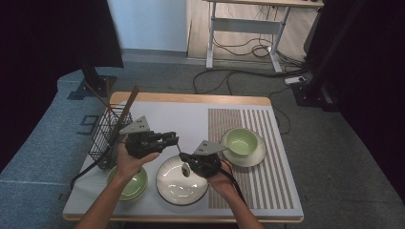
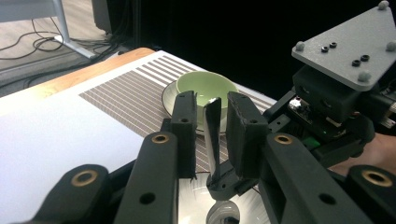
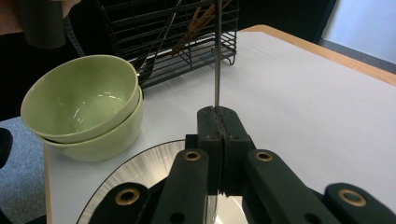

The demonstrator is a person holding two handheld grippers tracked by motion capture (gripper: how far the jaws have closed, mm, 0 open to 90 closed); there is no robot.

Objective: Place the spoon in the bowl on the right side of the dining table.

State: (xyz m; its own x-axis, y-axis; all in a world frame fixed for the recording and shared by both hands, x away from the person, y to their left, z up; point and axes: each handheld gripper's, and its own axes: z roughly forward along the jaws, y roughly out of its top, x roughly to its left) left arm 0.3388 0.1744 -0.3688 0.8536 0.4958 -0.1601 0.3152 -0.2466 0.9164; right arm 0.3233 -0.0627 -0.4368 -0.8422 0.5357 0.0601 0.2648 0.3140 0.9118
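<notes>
Clamped between the right tongs (image 3: pixel 218 122) is a thin metal spoon (image 3: pixel 217 56), its handle rising straight out of the pressed-together jaws in the right gripper view. In the high view the spoon's bowl (image 1: pixel 185 168) hangs below the right tongs (image 1: pixel 190 162), above the white plate (image 1: pixel 182 191). In the left gripper view the handle end of the spoon (image 2: pixel 212 135) stands between the jaws of the left tongs (image 2: pixel 212 122), which are parted narrowly; a gap is seen on either side of the handle, so it is not pressed there. The left tongs (image 1: pixel 173 139) are held just beside the right ones, over the counter (image 1: pixel 191 114).

Two stacked green bowls (image 3: pixel 81 100) are set at the near left of the plate, with a black wire basket (image 3: pixel 182 42) of wooden utensils behind them. Another green bowl (image 2: pixel 205 88) is seated on a saucer (image 1: pixel 253 157) upon the striped mat (image 1: pixel 267 181). No brand, label or writing can be read anywhere.
</notes>
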